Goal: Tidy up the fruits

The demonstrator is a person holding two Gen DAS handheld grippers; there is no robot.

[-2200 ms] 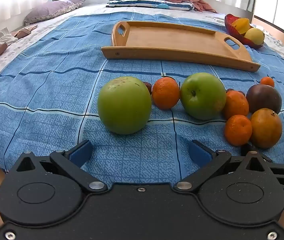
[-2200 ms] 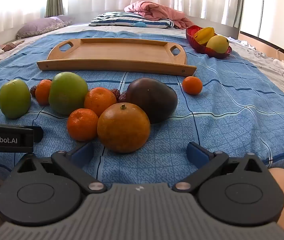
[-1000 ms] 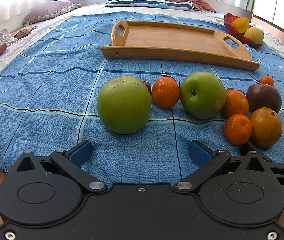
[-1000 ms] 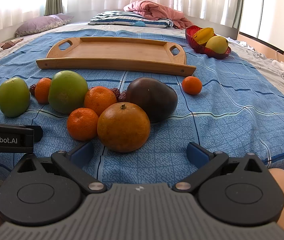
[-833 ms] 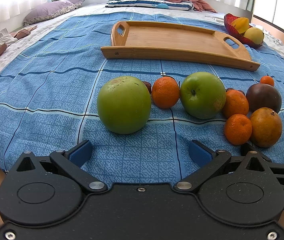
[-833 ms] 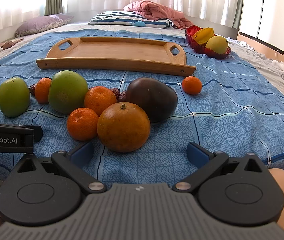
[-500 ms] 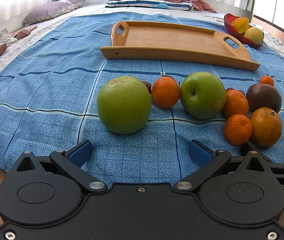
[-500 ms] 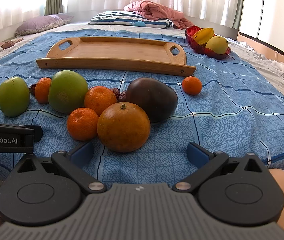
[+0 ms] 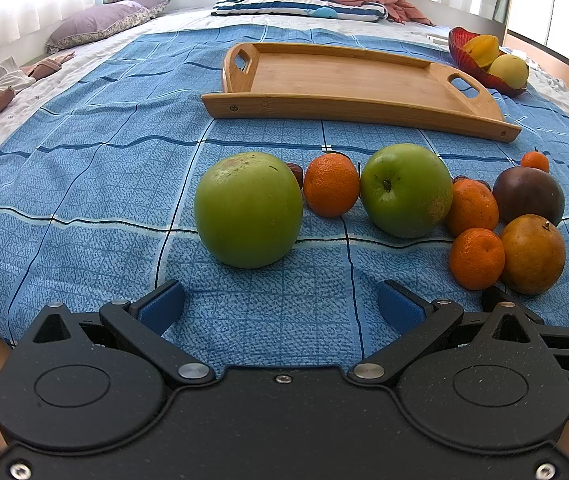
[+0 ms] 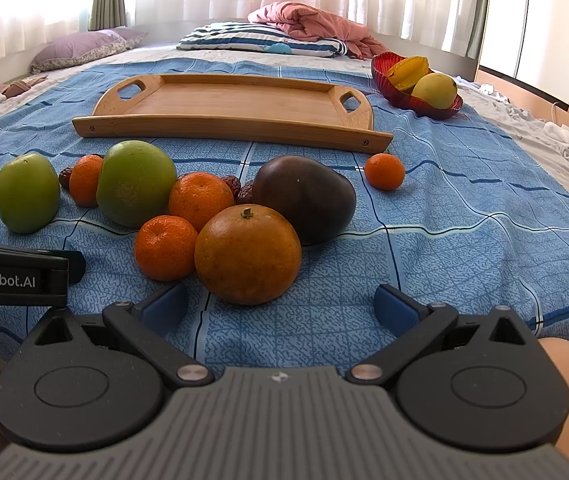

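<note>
1. While both grippers rest low over the blue bedspread (image 9: pixel 84 184), the left gripper (image 9: pixel 280 304) is wide open and holds nothing; a green apple (image 9: pixel 248 210) sits just ahead of its fingers, between them.
2. The right gripper (image 10: pixel 280 304) is also wide open and empty, with a large orange (image 10: pixel 247 254) just ahead, stem up.
3. Beyond the fruits, the wooden tray (image 10: pixel 220 124) lies with its long axis across the fingers.
</note>
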